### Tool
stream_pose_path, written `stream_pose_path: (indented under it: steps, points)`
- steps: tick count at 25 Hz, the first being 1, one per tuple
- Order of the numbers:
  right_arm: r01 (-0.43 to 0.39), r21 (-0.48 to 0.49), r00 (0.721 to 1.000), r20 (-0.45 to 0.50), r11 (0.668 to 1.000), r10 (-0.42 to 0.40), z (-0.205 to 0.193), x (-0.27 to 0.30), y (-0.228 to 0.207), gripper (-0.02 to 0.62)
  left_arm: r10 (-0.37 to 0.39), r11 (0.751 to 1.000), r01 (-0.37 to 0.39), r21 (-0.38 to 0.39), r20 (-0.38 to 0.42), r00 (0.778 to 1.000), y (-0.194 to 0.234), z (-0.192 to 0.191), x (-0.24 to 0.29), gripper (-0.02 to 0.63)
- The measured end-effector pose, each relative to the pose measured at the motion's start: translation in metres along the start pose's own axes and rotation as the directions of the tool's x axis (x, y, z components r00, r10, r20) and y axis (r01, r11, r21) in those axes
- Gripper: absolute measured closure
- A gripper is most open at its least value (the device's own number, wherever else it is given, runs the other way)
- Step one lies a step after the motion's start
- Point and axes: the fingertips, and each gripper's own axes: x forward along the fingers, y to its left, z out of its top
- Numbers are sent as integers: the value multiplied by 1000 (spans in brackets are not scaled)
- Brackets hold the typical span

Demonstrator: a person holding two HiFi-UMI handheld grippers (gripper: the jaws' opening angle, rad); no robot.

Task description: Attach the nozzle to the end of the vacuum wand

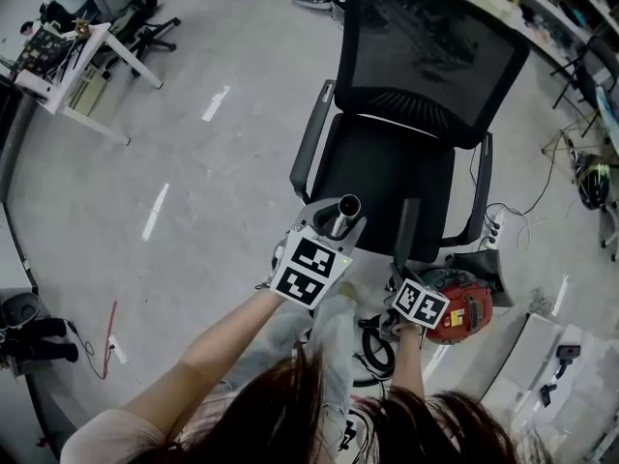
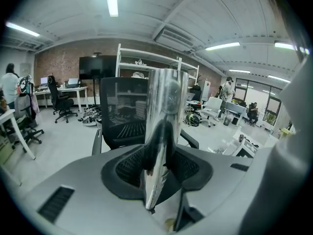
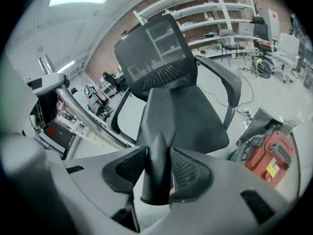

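Observation:
In the head view my left gripper (image 1: 335,232) is shut on the chrome vacuum wand (image 1: 345,208), whose open round end points up over the chair seat. The left gripper view shows the same wand (image 2: 164,126) standing upright between the mesh pads (image 2: 128,168). My right gripper (image 1: 403,264) is shut on the black tapered nozzle (image 1: 406,228), held upright to the right of the wand and apart from it. In the right gripper view the nozzle (image 3: 157,163) is clamped between both pads, its wide round end toward the camera. The red vacuum body (image 1: 466,307) sits on the floor below my right hand.
A black mesh office chair (image 1: 416,75) stands directly ahead, its seat under both grippers. A power strip (image 1: 496,228) and cables lie on the floor to the right. A white desk (image 1: 73,66) is at the far left, and white boxes (image 1: 542,356) sit at the lower right.

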Motion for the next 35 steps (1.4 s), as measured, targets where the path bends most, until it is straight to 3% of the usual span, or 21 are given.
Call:
stream_pose_path:
  steps: [9, 18, 24, 35]
  points:
    - [-48, 38, 980, 197, 998, 40, 22, -54, 58, 422, -57, 998, 57, 17, 6, 998, -13, -5, -16, 448]
    - [-67, 36, 935, 352, 997, 50, 20, -106, 99, 422, -108, 993, 107, 55, 15, 994, -28, -18, -40, 449]
    - [-82, 27, 907, 417, 996, 63, 28, -129, 111, 422, -125, 991, 124, 58, 20, 992, -33, -22, -49, 449]
    - [-184, -76, 846, 495, 980, 197, 70, -195, 130, 422, -109, 991, 108, 82, 12, 994, -72, -22, -60, 449]
